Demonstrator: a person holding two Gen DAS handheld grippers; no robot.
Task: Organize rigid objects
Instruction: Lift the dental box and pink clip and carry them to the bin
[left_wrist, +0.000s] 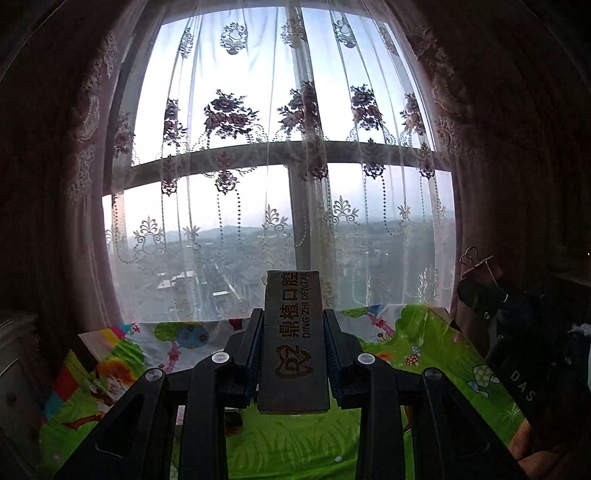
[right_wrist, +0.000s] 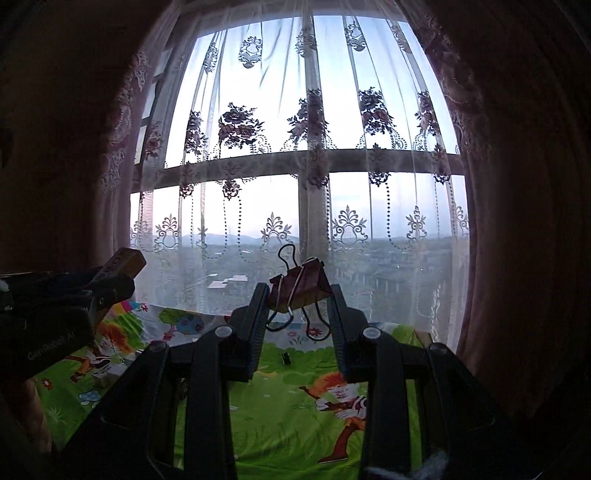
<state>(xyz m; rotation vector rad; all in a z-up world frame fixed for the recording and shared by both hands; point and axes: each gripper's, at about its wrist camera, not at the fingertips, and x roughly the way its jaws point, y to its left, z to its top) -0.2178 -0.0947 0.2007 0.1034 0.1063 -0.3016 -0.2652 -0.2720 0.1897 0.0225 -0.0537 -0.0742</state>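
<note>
My left gripper (left_wrist: 293, 317) is shut on a long flat box (left_wrist: 293, 343) printed "DING ZHI DENTAL", which sticks out forward past the fingertips, held up level toward the window. My right gripper (right_wrist: 299, 295) is shut on a dark red binder clip (right_wrist: 301, 290) whose wire handles hang below and stick up. In the left wrist view the right gripper (left_wrist: 480, 291) shows at the right edge with the binder clip's wire loops (left_wrist: 474, 260). In the right wrist view the left gripper (right_wrist: 107, 286) shows at the left edge with the box's end (right_wrist: 127, 262).
A table under a green cartoon-print cloth (right_wrist: 288, 413) lies below both grippers, with a few small items (right_wrist: 107, 376) near its left side and a tiny dark piece (right_wrist: 285, 357). A window with embroidered sheer curtains (left_wrist: 280, 147) fills the background; dark heavy drapes (right_wrist: 524, 184) hang at both sides.
</note>
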